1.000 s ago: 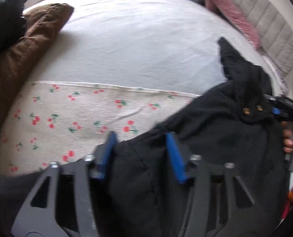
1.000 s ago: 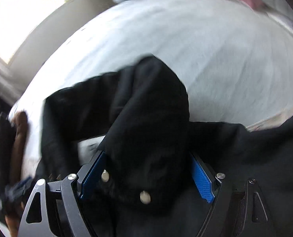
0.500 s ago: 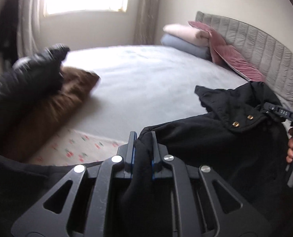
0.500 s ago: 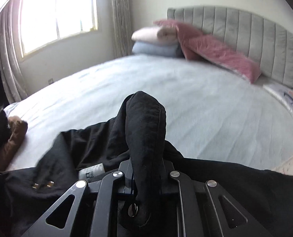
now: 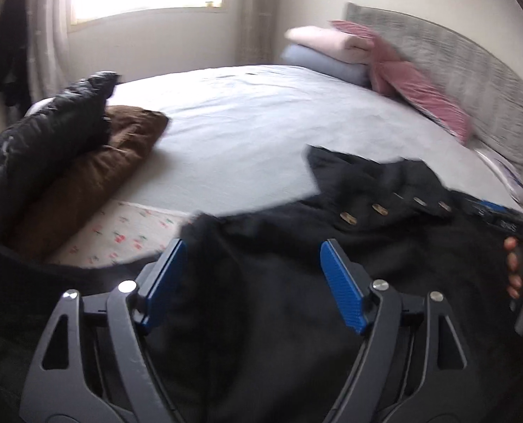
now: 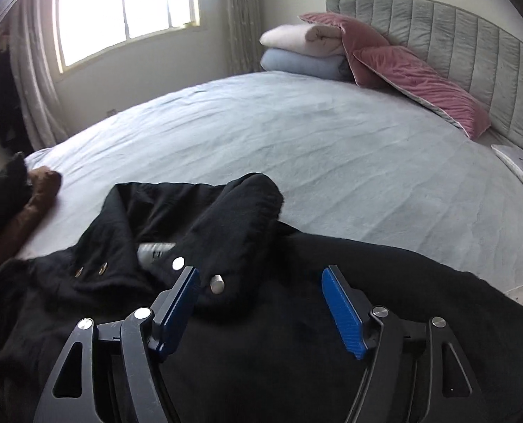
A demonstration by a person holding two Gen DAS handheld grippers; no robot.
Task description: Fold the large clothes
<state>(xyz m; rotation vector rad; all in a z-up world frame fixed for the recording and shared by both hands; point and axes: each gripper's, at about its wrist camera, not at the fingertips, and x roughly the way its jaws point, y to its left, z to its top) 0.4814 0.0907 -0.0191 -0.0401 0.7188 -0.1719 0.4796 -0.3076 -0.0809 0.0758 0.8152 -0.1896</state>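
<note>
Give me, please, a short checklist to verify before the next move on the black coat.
1. Left gripper released: ok, fingers opening, pads off the cloth.
2. Right gripper released: ok, fingers opening, coat below them but not pinched.
3. Black coat lying on the bed: ok.
4. Coat flat: not ok, sleeve folded over the chest, collar bunched.
5. Free bed surface beyond the coat: ok.
6. Hem side of the coat: cannot tell, out of view.
</note>
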